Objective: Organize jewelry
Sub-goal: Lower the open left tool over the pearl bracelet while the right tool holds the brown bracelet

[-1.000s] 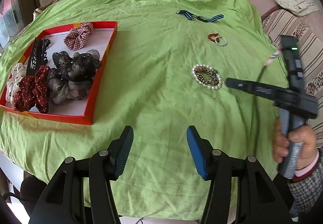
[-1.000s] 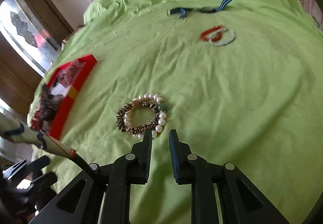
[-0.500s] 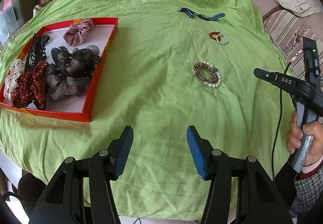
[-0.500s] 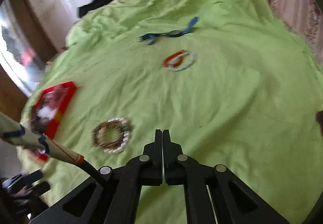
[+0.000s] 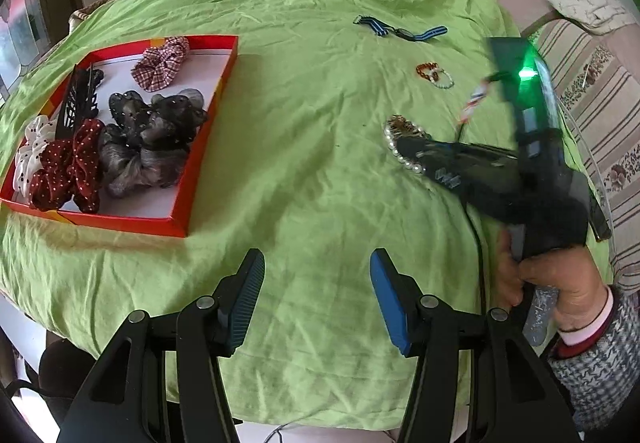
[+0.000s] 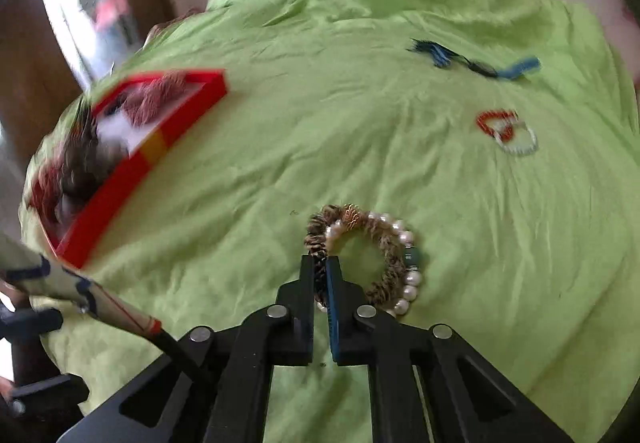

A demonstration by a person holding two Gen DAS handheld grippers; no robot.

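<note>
The right tongs (image 6: 320, 271) are pinched nearly shut on the near-left arc of the pearl-and-leopard bracelet pair (image 6: 366, 251), low in the centre of the right wrist view. A sliver of the leopard band shows between the two fingers, while the rest of the ring lies flat on the green cloth (image 6: 280, 163) up and to the right of the tips. The ring has no real long axis; its pearl strand curves along the right and lower side, with a dark green bead at the right edge.

In the left wrist view the same bracelets (image 5: 402, 139) sit right of centre, half covered by the right tongs reaching in from the right, gripped by a hand (image 5: 552, 279) at the lower right. The left tongs (image 5: 316, 283) hang wide open at the bottom centre, holding nothing, well below the bracelets.

Toward the upper right lie a small red and white bead bracelet pair (image 6: 506, 131) and a blue striped strap (image 6: 476, 61) stretched left to right. The red tray (image 5: 208, 115) of scrunchies (image 5: 140, 139) fills the left.
</note>
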